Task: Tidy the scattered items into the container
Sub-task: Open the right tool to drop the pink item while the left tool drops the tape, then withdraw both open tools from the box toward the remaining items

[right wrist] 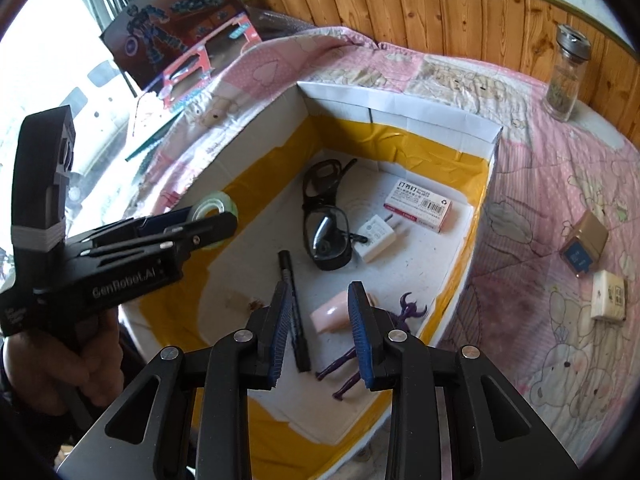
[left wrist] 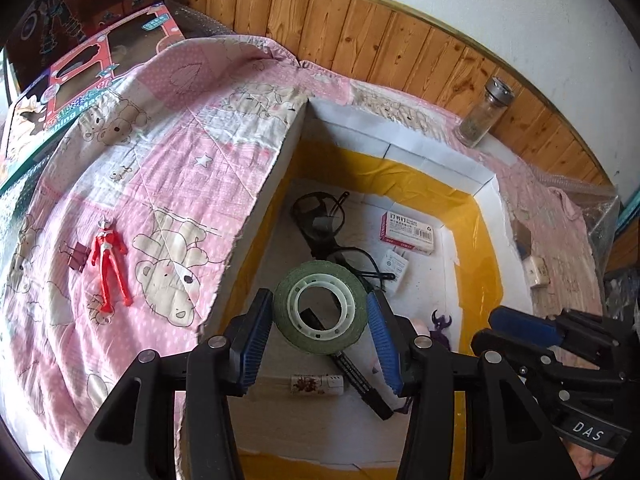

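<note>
two grippers over the box (right wrist: pixel 400 114): your left gripper (left wrist: pixel 320 316) is clamping the tape roll (left wrist: pixel 320 307), right gripper (right wrist: pixel 320 332) is hanging wide w/ nothing between its fingers.

Purple figure (right wrist: pixel 368 344) partly behind right claw (right wrist: pixel 320 332)

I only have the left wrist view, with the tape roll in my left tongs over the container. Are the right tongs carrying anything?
Observer: No. The right tongs are open and empty, above the container.
Operator: Something pink is hidden behind my finger. What is it?
Observer: A small pale pink piece lying on the container floor, next to a purple figure.
Operator: What's loose on the right side of the quilt?
Observer: A gold and blue box and a cream box, both on the quilt outside the container.
</note>
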Demonstrator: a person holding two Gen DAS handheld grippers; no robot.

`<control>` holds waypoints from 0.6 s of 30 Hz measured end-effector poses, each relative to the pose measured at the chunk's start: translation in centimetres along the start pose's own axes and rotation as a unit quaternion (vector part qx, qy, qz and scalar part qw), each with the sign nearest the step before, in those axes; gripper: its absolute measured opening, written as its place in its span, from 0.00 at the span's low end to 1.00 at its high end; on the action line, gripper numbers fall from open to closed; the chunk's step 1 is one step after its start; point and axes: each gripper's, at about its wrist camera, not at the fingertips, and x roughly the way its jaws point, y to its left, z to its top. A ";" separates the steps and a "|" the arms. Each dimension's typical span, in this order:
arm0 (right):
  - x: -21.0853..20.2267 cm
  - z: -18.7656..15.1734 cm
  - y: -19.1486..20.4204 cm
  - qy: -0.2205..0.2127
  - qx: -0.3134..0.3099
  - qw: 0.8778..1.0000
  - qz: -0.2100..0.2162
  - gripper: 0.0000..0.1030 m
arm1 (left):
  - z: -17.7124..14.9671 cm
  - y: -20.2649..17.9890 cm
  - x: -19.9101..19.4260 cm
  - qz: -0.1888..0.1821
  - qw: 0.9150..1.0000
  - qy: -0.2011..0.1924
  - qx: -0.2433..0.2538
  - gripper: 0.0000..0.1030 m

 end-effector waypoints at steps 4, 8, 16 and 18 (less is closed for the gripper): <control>-1.0 -0.7 0.3 -0.005 0.005 1.000 0.011 0.30 | 0.0 0.3 -0.2 -0.013 1.000 0.012 -0.008 0.50; -2.0 -1.5 0.8 -0.009 0.003 1.000 0.017 0.30 | -0.1 0.3 0.2 -0.013 1.000 0.020 -0.008 0.56; -3.1 -2.8 1.4 -0.010 -0.001 1.000 0.029 0.30 | -0.6 -0.5 -1.7 -0.017 1.000 0.010 -0.010 0.56; -3.3 -3.2 1.6 -0.011 -0.004 0.999 0.034 0.30 | -0.7 -0.8 -2.4 -0.017 1.000 0.006 -0.006 0.56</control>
